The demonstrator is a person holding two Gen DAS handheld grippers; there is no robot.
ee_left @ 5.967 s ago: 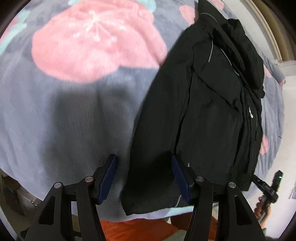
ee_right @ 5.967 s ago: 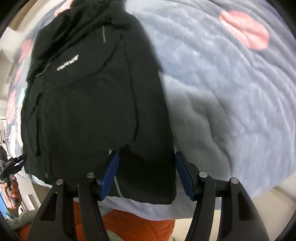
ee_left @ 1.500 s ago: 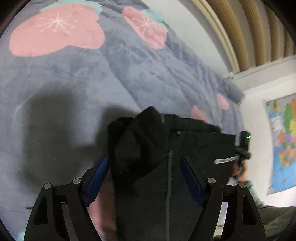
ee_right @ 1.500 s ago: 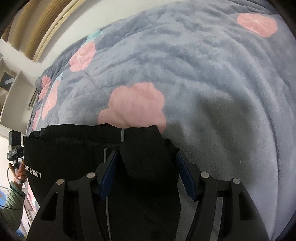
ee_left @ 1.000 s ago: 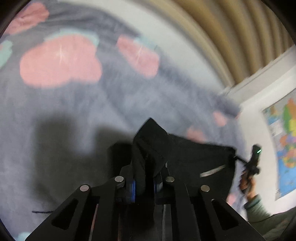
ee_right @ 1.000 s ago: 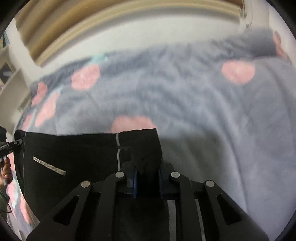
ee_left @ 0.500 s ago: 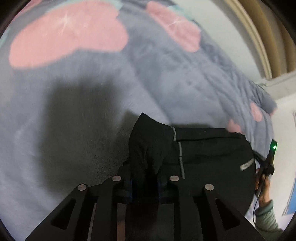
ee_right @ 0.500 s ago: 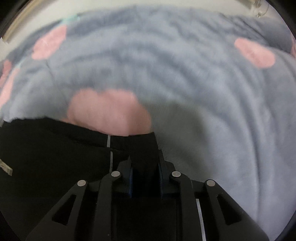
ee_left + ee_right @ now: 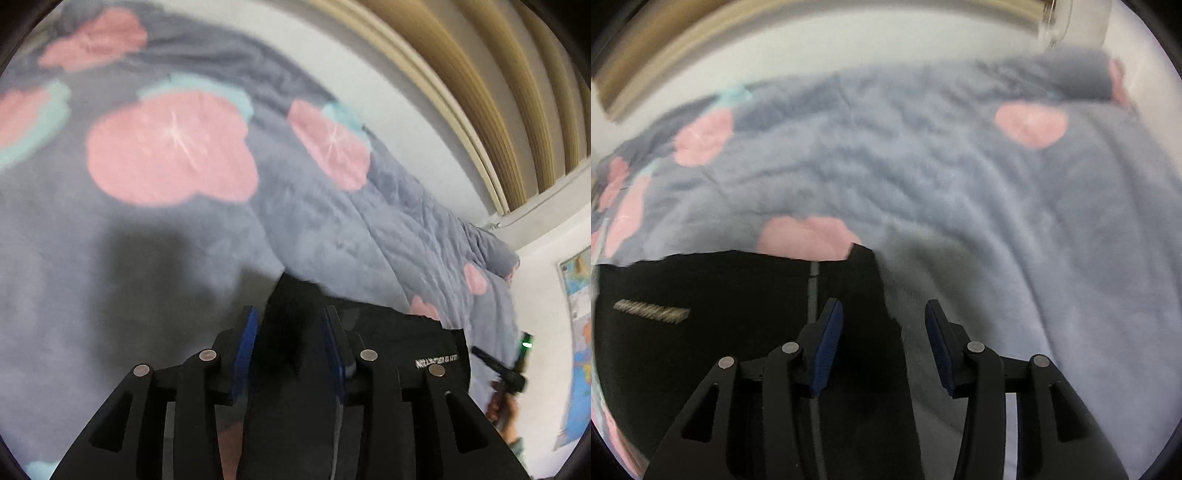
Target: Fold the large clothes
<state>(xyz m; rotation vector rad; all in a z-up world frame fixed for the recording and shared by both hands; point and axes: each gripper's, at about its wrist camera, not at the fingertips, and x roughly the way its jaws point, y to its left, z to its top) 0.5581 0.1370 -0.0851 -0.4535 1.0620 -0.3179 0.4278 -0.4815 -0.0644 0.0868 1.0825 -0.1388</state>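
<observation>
**A:** What is in view?

**B:** A black jacket (image 9: 720,332) lies folded on a grey blanket (image 9: 997,221) printed with pink flowers, spread over a bed. In the right wrist view the jacket fills the lower left, its far edge straight across the blanket, a pale strip of lettering on its front. Pale wall and beige curtains lie beyond the bed.

**A:** And the grippers?

**B:** The right gripper (image 9: 882,343) has just been opening. Its blue pads stand apart; the jacket's right corner lies between them, nearer the left pad, with bare blanket showing beside the right pad. It is released, not pinched. The left gripper (image 9: 290,347) has also just been opening. The jacket's other corner rises as a dark peak between its pads, with a thin gap on each side, so it looks let go, though the cloth nearly fills the gap.

**A:** What could go wrong?

**B:** In my judgement, a pad could snag the left corner as the hand draws back, dragging the top layer and skewing the fold. That raised peak may also slump unevenly. The picture is blurred, so I cannot tell whether the edges line up.
</observation>
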